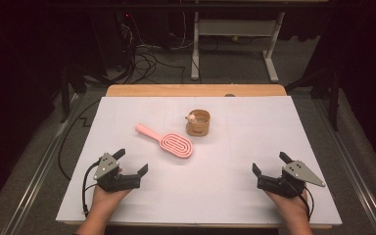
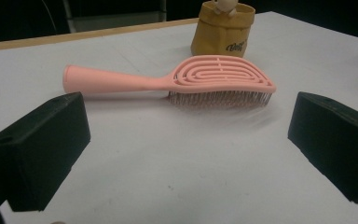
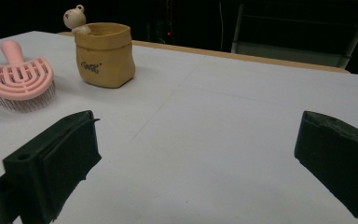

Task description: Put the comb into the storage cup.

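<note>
White table (image 1: 215,196), pink hairbrush (image 1: 169,141) beside pouch (image 1: 198,123)

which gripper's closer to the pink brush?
Left. The left gripper sits just below the brush, jaws open toward it; the right gripper is far off to its right.

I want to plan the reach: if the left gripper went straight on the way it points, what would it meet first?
Probably the pink plastic hairbrush, lying bristles down across the line of the open left gripper. The tan bag-shaped cup stands farther behind.
</note>
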`<action>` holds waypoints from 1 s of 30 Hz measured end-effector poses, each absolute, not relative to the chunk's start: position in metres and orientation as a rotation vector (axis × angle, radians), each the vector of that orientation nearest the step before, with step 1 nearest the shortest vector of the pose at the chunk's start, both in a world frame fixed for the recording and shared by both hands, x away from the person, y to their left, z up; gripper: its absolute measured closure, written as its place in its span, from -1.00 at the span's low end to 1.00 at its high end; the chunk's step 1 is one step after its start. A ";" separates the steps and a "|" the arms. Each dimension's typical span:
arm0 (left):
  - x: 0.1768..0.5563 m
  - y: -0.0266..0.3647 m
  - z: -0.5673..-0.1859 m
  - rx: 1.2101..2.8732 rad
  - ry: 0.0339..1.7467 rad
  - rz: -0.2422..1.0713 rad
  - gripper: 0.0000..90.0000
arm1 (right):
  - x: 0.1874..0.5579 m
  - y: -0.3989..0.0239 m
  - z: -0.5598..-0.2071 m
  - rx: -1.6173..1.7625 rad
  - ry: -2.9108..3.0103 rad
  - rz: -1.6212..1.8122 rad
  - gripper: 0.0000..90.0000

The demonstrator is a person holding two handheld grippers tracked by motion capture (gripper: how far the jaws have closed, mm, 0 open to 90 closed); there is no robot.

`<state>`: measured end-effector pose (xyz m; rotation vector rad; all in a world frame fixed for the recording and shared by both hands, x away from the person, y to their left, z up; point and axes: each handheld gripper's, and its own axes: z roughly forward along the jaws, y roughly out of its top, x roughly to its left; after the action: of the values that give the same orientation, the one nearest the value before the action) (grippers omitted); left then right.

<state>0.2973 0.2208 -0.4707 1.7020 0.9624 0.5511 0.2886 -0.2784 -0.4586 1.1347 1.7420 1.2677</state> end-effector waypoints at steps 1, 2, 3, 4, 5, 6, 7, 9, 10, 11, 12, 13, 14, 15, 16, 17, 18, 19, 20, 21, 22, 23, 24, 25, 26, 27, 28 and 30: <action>0.297 0.221 -0.471 1.702 0.962 0.551 -1.00 | 0.289 -0.278 -0.459 1.135 1.742 1.268 -1.00; 0.297 0.221 -0.471 1.699 0.964 0.553 -1.00 | 0.288 -0.279 -0.459 1.136 1.745 1.265 -1.00; 0.298 0.221 -0.471 1.697 0.966 0.547 -1.00 | 0.288 -0.279 -0.460 1.141 1.745 1.261 -1.00; 0.298 0.220 -0.471 1.695 0.969 0.537 -1.00 | 0.287 -0.281 -0.460 1.159 1.740 1.266 -1.00; 0.298 0.220 -0.471 1.695 0.969 0.537 -1.00 | 0.287 -0.281 -0.460 1.159 1.740 1.266 -1.00; 0.297 0.220 -0.470 1.696 0.967 0.540 -1.00 | 0.286 -0.281 -0.460 1.160 1.734 1.270 -1.00; 0.297 0.220 -0.469 1.697 0.965 0.536 -1.00 | 0.285 -0.282 -0.460 1.154 1.735 1.267 -1.00; 0.297 0.220 -0.468 1.701 0.964 0.538 -1.00 | 0.284 -0.281 -0.459 1.145 1.737 1.264 -1.00; 0.298 0.220 -0.467 1.707 0.965 0.538 -1.00 | 0.284 -0.281 -0.459 1.141 1.738 1.263 -1.00; 0.298 0.220 -0.467 1.712 0.966 0.541 -1.00 | 0.283 -0.281 -0.459 1.139 1.736 1.263 -1.00; 0.298 0.220 -0.467 1.718 0.968 0.542 -1.00 | 0.283 -0.280 -0.459 1.138 1.735 1.260 -1.00; 0.298 0.220 -0.467 1.718 0.968 0.542 -1.00 | 0.283 -0.280 -0.459 1.138 1.735 1.260 -1.00; 0.299 0.220 -0.466 1.721 0.969 0.541 -1.00 | 0.283 -0.280 -0.459 1.140 1.733 1.262 -1.00; 0.299 0.220 -0.466 1.724 0.968 0.542 -1.00 | 0.283 -0.280 -0.459 1.141 1.734 1.259 -1.00; 0.298 0.220 -0.466 1.727 0.967 0.545 -1.00 | 0.283 -0.280 -0.459 1.139 1.734 1.260 -1.00; 0.298 0.221 -0.465 1.727 0.967 0.544 -1.00 | 0.284 -0.280 -0.458 1.138 1.735 1.260 -1.00; 0.298 0.221 -0.465 1.724 0.969 0.541 -1.00 | 0.283 -0.280 -0.458 1.141 1.733 1.260 -1.00; 0.298 0.222 -0.465 1.721 0.974 0.537 -1.00 | 0.283 -0.280 -0.458 1.141 1.733 1.260 -1.00; 0.298 0.222 -0.465 1.721 0.976 0.532 -1.00 | 0.283 -0.280 -0.458 1.146 1.730 1.263 -1.00; 0.298 0.222 -0.465 1.721 0.981 0.539 -1.00 | 0.283 -0.280 -0.458 1.145 1.730 1.262 -1.00; 0.298 0.223 -0.464 1.719 0.986 0.550 -1.00 | 0.282 -0.279 -0.458 1.140 1.729 1.262 -1.00; 0.298 0.223 -0.464 1.719 0.986 0.550 -1.00 | 0.282 -0.279 -0.458 1.140 1.729 1.262 -1.00; 0.298 0.223 -0.463 1.721 0.984 0.547 -1.00 | 0.282 -0.279 -0.458 1.139 1.728 1.263 -1.00; 0.298 0.223 -0.463 1.723 0.985 0.550 -1.00 | 0.282 -0.279 -0.458 1.137 1.728 1.265 -1.00; 0.298 0.223 -0.462 1.730 0.987 0.546 -1.00 | 0.282 -0.279 -0.458 1.137 1.728 1.265 -1.00; 0.298 0.223 -0.462 1.735 0.988 0.545 -0.99 | 0.282 -0.279 -0.458 1.137 1.728 1.263 -1.00; 0.299 0.223 -0.463 1.739 0.989 0.543 -0.98 | 0.282 -0.279 -0.458 1.141 1.729 1.263 -1.00; 0.299 0.225 -0.463 1.732 0.995 0.537 -0.96 | 0.282 -0.279 -0.458 1.140 1.728 1.262 -1.00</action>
<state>0.2994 0.2246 -0.4634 1.7319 0.9953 0.5370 0.2822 -0.2793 -0.4579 1.1399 1.7279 1.2620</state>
